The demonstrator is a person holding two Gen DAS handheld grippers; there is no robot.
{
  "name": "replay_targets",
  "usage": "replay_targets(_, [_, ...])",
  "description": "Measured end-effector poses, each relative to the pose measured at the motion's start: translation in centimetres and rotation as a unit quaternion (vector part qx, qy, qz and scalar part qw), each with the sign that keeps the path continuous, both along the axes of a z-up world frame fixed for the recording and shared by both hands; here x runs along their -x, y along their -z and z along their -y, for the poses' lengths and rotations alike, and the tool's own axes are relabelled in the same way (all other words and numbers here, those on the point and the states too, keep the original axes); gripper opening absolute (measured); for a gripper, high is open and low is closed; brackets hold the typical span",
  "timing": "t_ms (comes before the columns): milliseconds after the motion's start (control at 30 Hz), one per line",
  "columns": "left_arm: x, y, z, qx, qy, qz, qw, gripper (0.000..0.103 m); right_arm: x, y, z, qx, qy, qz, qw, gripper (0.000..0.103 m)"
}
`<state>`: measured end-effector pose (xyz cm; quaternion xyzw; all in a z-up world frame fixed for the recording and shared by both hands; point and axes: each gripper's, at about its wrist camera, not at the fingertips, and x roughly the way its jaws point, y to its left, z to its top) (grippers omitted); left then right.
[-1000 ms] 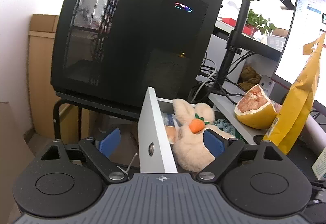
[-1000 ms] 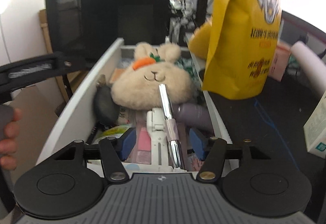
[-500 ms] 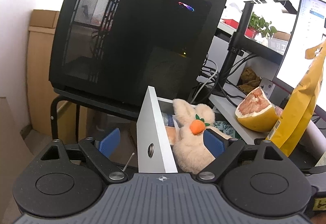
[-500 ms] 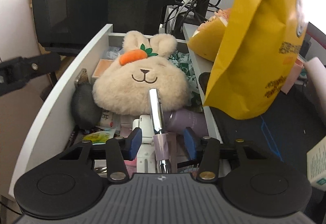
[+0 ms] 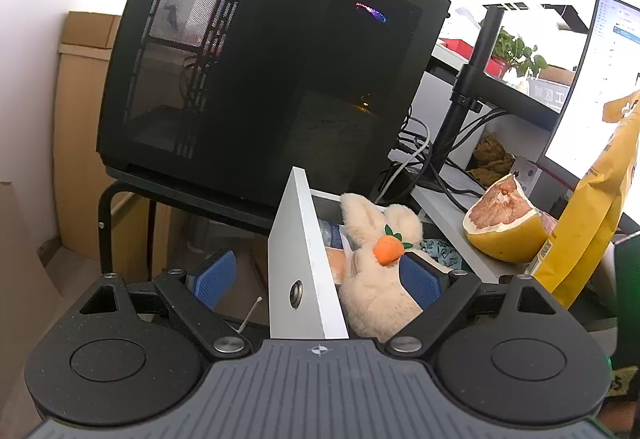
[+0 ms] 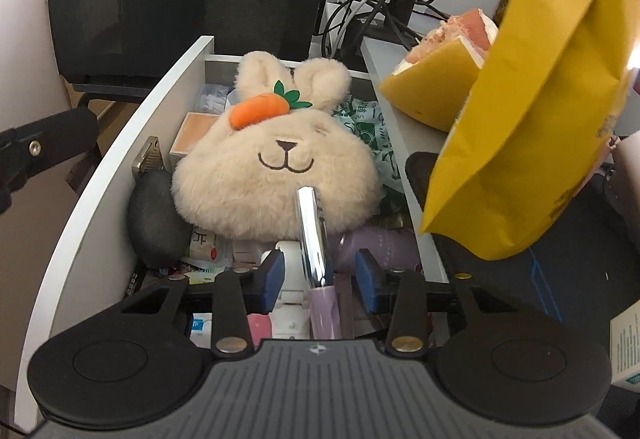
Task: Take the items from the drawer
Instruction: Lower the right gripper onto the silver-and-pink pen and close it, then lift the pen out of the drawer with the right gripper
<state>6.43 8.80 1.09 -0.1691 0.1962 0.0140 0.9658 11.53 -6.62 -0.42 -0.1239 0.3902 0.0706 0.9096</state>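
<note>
The white drawer [image 6: 120,175] stands pulled out, full of small items. A cream plush rabbit [image 6: 276,175] with an orange carrot lies on top; it also shows in the left wrist view as the rabbit [image 5: 372,295]. A chrome-and-lilac tube [image 6: 314,243] leans against the rabbit. My right gripper [image 6: 320,275] hangs over the drawer's near end, its jaws closing with the tube between them and a gap left on each side. My left gripper [image 5: 316,279] is open and straddles the drawer front [image 5: 304,259] without pressing on it.
A yellow bag [image 6: 532,99] and a cut pomelo [image 6: 440,75] stand on the desk right of the drawer. A black computer case [image 5: 260,71] looms behind on a stand. A black pouch [image 6: 154,223], a lilac bottle [image 6: 384,243] and several packets fill the drawer.
My right gripper has moved closer over the drawer and its jaws have narrowed around the chrome tube. The left gripper has kept still.
</note>
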Motion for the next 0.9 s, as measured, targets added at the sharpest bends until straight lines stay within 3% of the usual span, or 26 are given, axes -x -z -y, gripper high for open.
replay_targets(133, [0.1,-0.1,-0.1,0.002,-0.004,0.002,1.0000,0.092,-0.6,0.1,-0.6,0.001,-0.002,-0.006,1.000,0.034])
replay_targets(367, [-0.1,0.0,0.0,-0.001,0.001,-0.002,1.0000,0.092,-0.8,0.2,-0.6,0.006,-0.004,-0.002,1.000,0.015])
replay_targets(633, [-0.2,0.0,0.0,-0.002,-0.002,-0.004,1.0000,0.092,0.7,-1.2,-0.2,0.000,-0.008,0.035,0.999,0.014])
replay_targets(900, [-0.1,0.0,0.1,-0.004,-0.002,-0.003,1.0000,0.092,2.7,-4.4,1.1,-0.047,0.007,0.082,0.995,0.013])
